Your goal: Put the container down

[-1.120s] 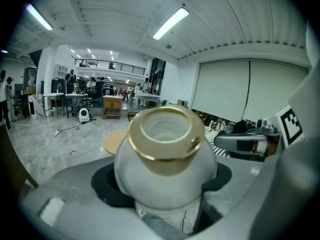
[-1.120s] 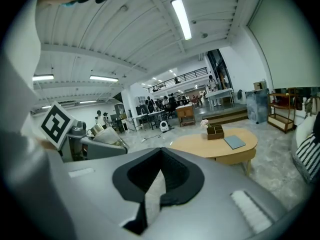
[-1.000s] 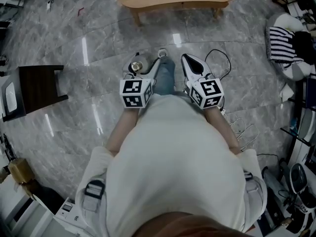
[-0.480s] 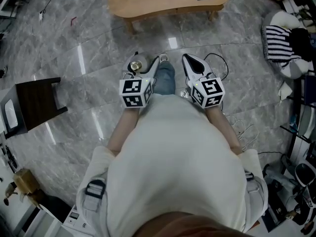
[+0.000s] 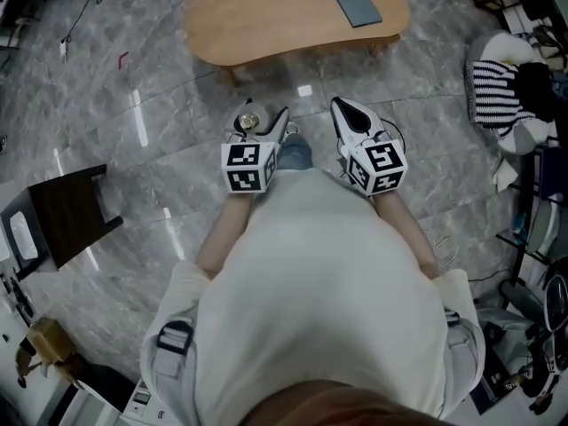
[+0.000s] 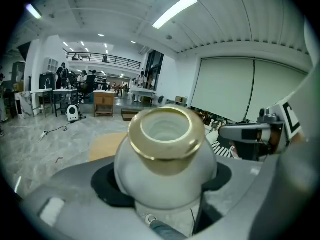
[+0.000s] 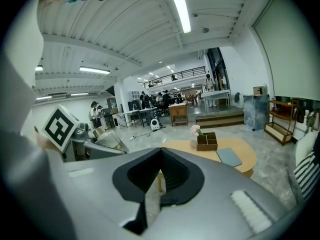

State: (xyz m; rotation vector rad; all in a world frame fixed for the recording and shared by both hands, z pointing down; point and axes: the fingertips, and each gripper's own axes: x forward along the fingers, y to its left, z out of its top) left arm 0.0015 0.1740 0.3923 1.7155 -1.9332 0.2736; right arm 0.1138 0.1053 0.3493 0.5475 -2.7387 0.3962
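Note:
The container (image 5: 248, 120) is a round white pot with a gold rim, held over the marble floor in front of the person. My left gripper (image 5: 257, 122) is shut on it. In the left gripper view the container (image 6: 165, 154) fills the middle, mouth up and tilted slightly, with the black pads (image 6: 107, 184) pressed on its two sides. My right gripper (image 5: 348, 115) is level with it on the right, shut, with nothing between its jaws (image 7: 161, 156). The low wooden table (image 5: 266, 16) stands a short way ahead of both grippers.
On the table lie a grey-blue book (image 5: 357, 4) and a dark compartment box (image 7: 207, 140) with flowers. A dark stool (image 5: 62, 211) stands at the left. Striped cloth (image 5: 497, 82) and clutter line the right side. People and desks are far off.
The person has moved toward the wooden table, which now shows more fully and nearer. Both grippers keep their places in front of the body, the left still holding the container.

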